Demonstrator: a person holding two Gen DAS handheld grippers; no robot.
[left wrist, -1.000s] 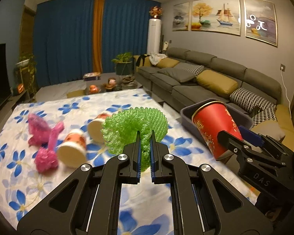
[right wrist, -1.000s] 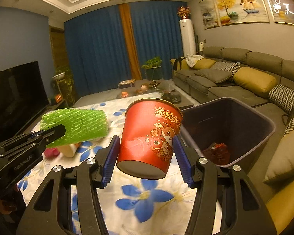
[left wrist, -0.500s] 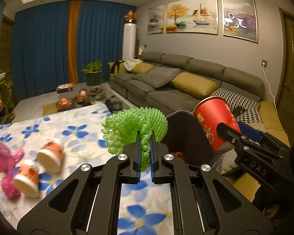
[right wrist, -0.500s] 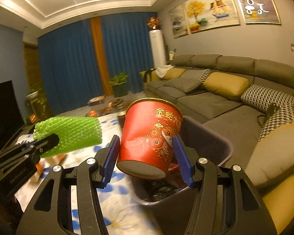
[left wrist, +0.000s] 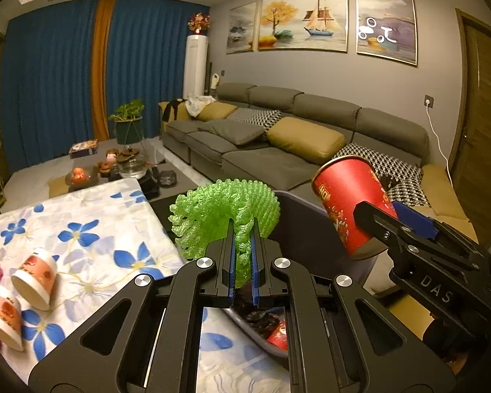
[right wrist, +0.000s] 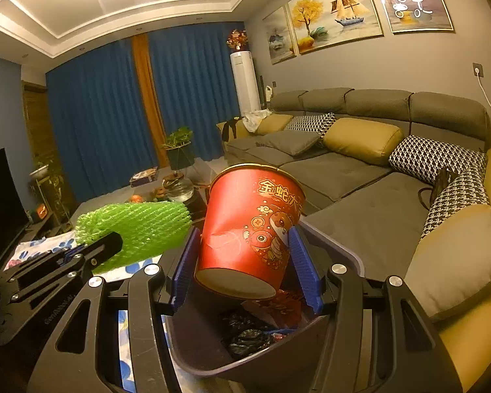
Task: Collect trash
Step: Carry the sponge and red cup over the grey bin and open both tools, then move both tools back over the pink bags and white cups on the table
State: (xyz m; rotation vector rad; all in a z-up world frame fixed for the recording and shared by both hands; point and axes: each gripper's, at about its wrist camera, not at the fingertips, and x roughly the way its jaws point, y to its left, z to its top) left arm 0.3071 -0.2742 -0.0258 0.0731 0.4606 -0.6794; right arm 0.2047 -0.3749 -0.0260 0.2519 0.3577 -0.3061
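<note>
Left wrist: left hand-held gripper point(left wrist: 242, 255) clenched on green net point(left wrist: 222, 216), right over the bin point(left wrist: 298, 203) edge; two cups point(left wrist: 32, 278) lying on the desk point(left wrist: 91, 203).
Right wrist: right hand-held gripper point(right wrist: 245, 262) grasping red cup point(right wrist: 248, 226), tilted, above the bin point(right wrist: 206, 357) with trash inside.

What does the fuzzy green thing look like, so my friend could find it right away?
Start at the dark grey plastic trash bin beside the blue-flowered tablecloth. Just above the bin's near rim, the left hand-held gripper pinches a bright green foam mesh sleeve, curled and netted. The big red paper cup next to it is smooth and printed; the green thing is holey and squashy.
</note>
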